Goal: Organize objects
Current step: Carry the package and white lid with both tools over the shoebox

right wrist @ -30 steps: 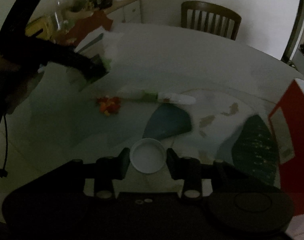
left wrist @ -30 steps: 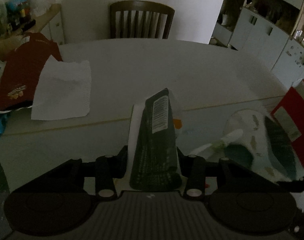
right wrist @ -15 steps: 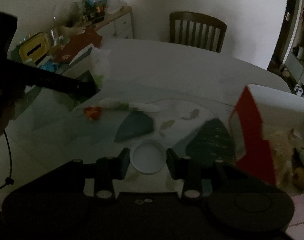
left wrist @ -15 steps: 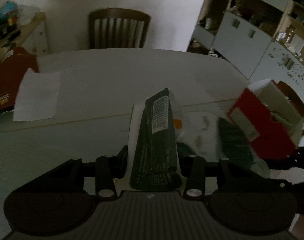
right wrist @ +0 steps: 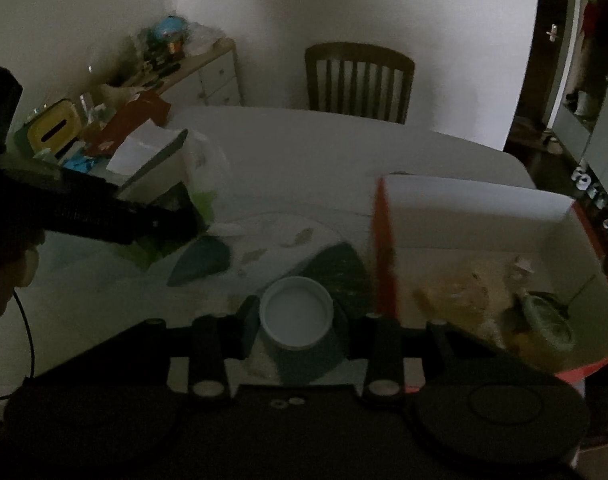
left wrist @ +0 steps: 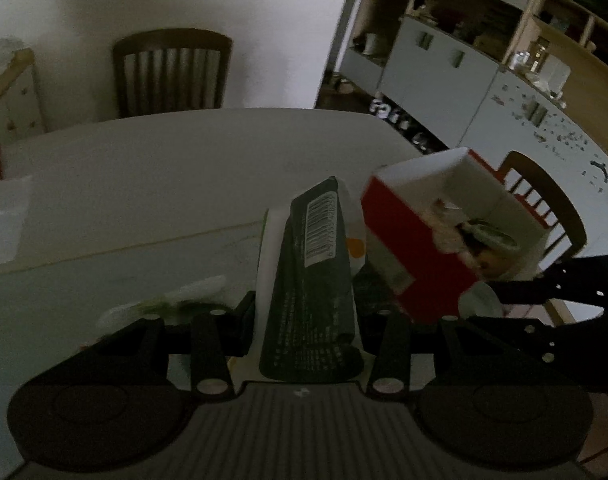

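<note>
Two grippers loaded above a dim tabletop

Both tools are carrying something, and the light is poor. Left gripper (left wrist: 308, 316): its jaws are closed narrow on a dark green packet (left wrist: 310, 280), held upright, white barcode label near the top, white edges showing at both sides. The right wrist view catches that same packet (right wrist: 183, 196) from the side, raised over the left part of the tabletop (right wrist: 304, 152). Right gripper (right wrist: 297, 320): jaws pinched on a small round container (right wrist: 296, 316), its pale lid facing the camera and the darker body flaring below.

At the right edge of the tabletop stands a red and white box (right wrist: 476, 216), open at the top. Inside, blurred items lie on the bottom, among them a round greenish thing; more I cannot make out. In the left wrist view the box (left wrist: 404, 232) sits just beside the packet, to its right.

On the tabletop beneath the grippers lies a patterned mat (right wrist: 287, 244) with dark teal patches. A wooden chair (right wrist: 360, 80) stands at the far edge. At the far left corner sits a pile of clutter (right wrist: 115, 132) with red and white paper.
</note>
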The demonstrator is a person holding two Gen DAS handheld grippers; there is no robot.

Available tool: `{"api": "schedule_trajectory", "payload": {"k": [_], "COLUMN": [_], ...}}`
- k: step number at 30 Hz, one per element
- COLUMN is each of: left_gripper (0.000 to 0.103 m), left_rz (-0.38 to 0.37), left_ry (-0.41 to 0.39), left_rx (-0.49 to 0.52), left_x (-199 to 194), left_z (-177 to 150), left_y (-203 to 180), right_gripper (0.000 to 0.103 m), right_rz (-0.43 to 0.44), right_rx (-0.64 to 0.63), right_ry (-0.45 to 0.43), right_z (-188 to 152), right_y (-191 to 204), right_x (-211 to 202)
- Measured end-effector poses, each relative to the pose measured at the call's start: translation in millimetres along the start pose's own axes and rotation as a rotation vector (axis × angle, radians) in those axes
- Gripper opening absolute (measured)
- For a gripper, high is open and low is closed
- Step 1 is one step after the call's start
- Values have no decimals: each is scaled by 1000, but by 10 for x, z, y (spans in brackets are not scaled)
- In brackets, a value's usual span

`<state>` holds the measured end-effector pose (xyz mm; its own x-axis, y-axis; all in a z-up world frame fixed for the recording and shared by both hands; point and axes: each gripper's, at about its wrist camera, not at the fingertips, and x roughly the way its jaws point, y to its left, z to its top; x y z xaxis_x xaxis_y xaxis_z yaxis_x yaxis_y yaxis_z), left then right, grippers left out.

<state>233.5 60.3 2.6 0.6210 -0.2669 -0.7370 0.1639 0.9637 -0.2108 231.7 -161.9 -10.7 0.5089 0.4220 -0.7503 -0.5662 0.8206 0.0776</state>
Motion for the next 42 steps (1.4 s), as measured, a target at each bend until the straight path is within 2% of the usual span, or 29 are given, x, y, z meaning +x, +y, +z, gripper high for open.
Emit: {"api": "schedule_trajectory", "payload": {"k": [12,21,32,42], "left_gripper": [44,44,44,44], "left_rz": [-43,-77,-27,20], "left_ry": [26,40,91,121], "left_rx": [69,146,251,325], "left_x": [409,755,1324,1815], "left_z": [163,410,630,819], "left_y": [-869,-1475,-2014,-2279], "right_gripper": [38,38,38,38], "right_rz": [-45,-91,-153,-193], "right_rx": [46,111,141,138], "right_ry": [-28,-42,-32,5], "right_z": [-141,-190,-239,-255], "right_y": [-803,-1406,-1944,-2203], "right_x": [-205,-259,-140,121]}}
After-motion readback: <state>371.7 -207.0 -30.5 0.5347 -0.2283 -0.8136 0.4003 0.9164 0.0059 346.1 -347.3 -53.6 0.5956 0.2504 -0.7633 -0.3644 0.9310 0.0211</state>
